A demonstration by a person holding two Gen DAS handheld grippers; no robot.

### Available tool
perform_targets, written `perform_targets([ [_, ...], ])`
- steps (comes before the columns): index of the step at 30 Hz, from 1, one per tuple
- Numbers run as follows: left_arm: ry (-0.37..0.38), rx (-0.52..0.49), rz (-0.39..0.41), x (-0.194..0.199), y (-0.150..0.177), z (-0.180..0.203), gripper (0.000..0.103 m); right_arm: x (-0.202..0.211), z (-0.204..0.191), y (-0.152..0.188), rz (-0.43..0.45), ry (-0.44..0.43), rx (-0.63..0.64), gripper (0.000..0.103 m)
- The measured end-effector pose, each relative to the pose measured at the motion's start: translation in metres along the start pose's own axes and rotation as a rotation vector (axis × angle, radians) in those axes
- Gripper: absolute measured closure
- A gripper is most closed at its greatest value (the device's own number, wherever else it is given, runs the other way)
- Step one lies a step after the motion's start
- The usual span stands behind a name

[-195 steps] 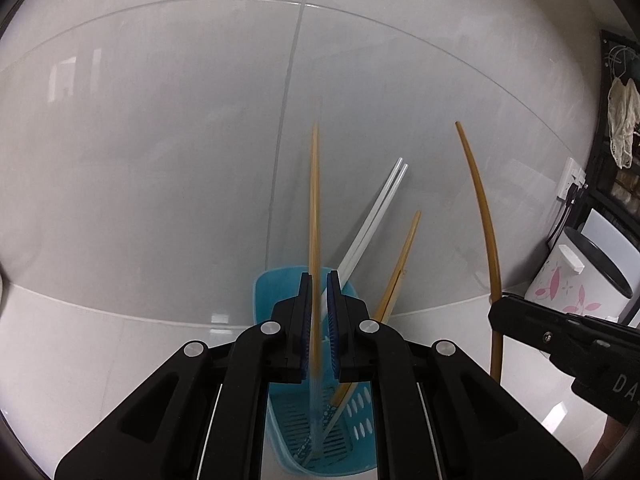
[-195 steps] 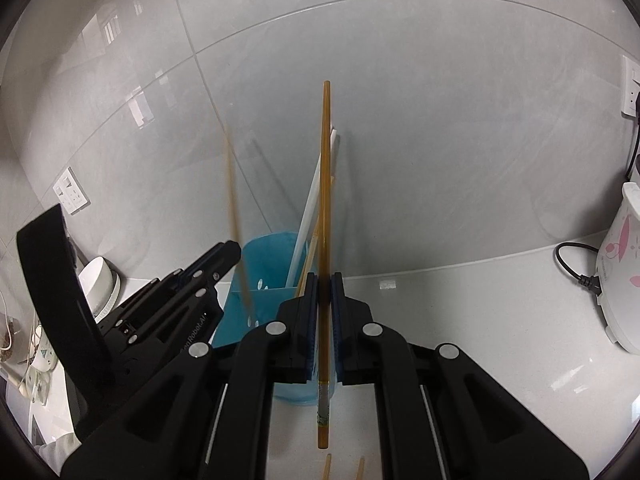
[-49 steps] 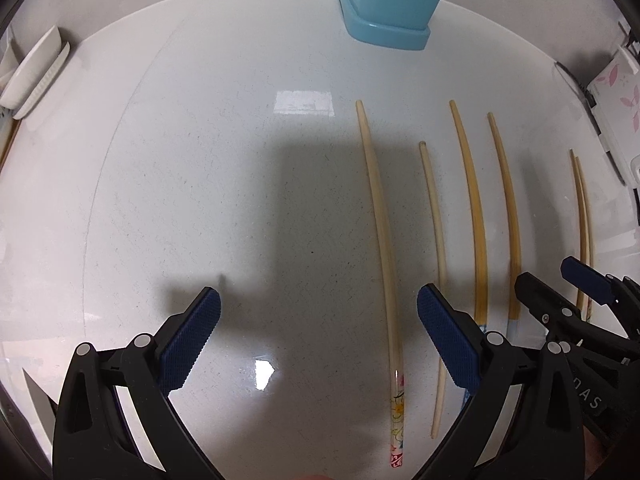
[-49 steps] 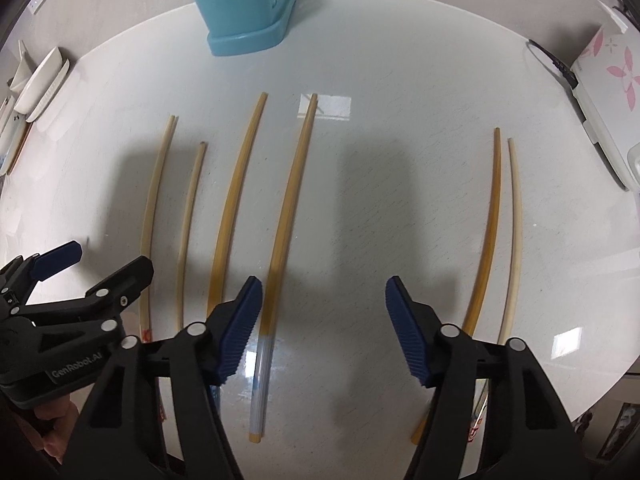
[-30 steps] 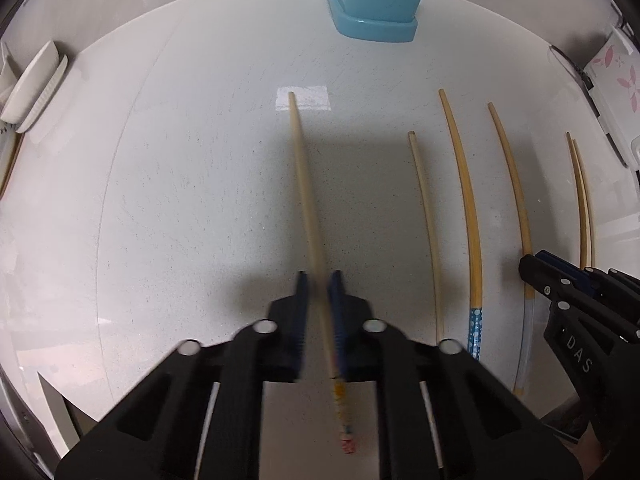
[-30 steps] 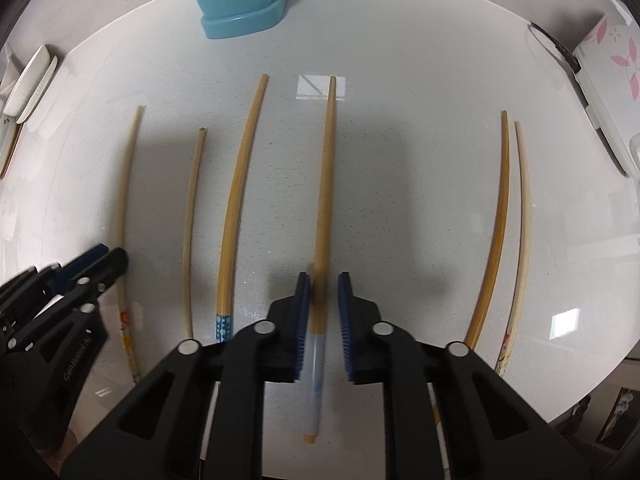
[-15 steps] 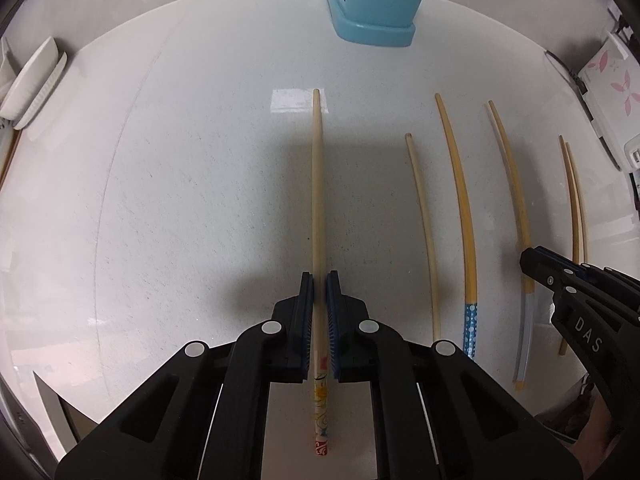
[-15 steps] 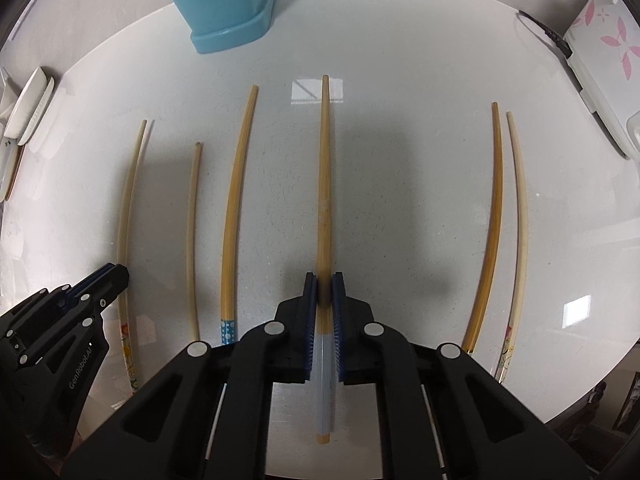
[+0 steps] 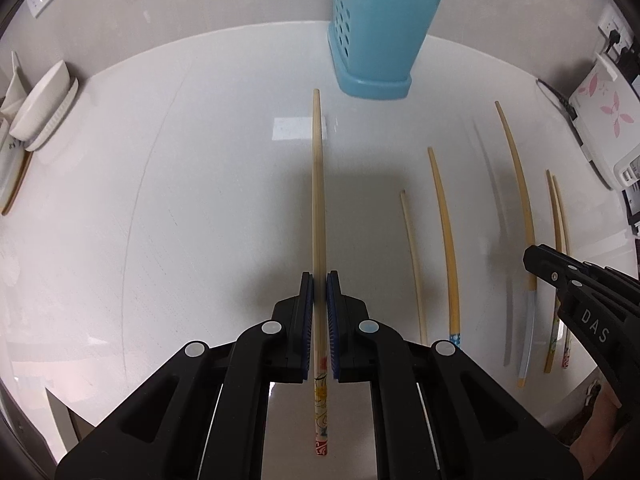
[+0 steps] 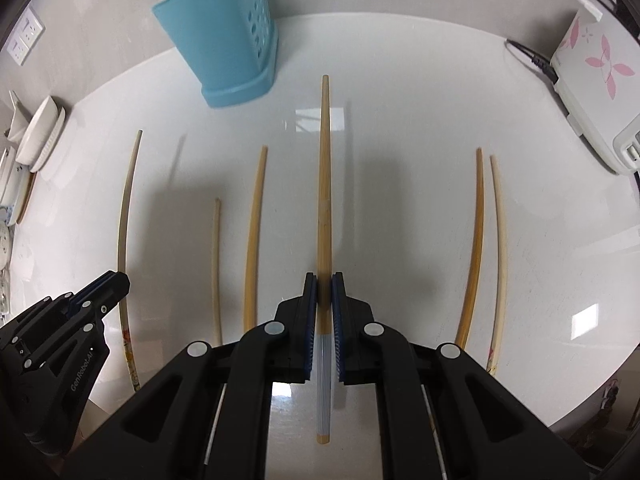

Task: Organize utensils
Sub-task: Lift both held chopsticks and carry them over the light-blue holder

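Note:
My left gripper (image 9: 319, 280) is shut on a pale chopstick (image 9: 318, 184) with a flower-printed end, held off the white table (image 9: 160, 200) and aimed at the blue utensil holder (image 9: 380, 40). My right gripper (image 10: 324, 280) is shut on a darker bamboo chopstick (image 10: 325, 168) with a grey ribbed end, also lifted. The blue utensil holder (image 10: 228, 36) stands at the back with several chopsticks in it. Loose chopsticks lie on the table: a short one (image 9: 412, 256), a blue-tipped one (image 9: 444, 232) and two more at the right (image 10: 476, 232).
A white appliance with pink flowers (image 9: 604, 120) and its cable stand at the right edge. Stacked white dishes (image 9: 40, 108) sit at the left edge. Wall sockets (image 10: 22, 38) are on the wall behind. The table's front edge is close below the grippers.
Both grippers closed on a chopstick each about a second ago, then lifted them off the table and tilted upward, bringing the blue holder further into view.

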State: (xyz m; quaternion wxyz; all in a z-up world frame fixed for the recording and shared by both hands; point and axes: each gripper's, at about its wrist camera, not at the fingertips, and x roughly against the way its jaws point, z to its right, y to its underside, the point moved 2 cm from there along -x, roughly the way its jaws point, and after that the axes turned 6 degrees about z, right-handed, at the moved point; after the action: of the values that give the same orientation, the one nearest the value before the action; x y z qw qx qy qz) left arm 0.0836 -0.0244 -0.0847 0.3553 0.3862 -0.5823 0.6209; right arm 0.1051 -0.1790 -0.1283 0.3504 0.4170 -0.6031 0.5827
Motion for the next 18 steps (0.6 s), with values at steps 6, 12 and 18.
perform_targets([
  [6,0.005,0.013,0.067,0.019,-0.023,-0.014,0.097,0.01,-0.014,-0.015,0.056,-0.015,-0.013,0.096],
  [12,0.011,0.019,0.121,0.034,-0.039,-0.02,0.097,0.022,-0.021,-0.032,0.115,-0.025,-0.013,0.096],
  [18,0.023,0.028,0.178,0.045,-0.062,-0.023,0.097,0.033,-0.023,-0.048,0.173,-0.035,-0.016,0.096],
])
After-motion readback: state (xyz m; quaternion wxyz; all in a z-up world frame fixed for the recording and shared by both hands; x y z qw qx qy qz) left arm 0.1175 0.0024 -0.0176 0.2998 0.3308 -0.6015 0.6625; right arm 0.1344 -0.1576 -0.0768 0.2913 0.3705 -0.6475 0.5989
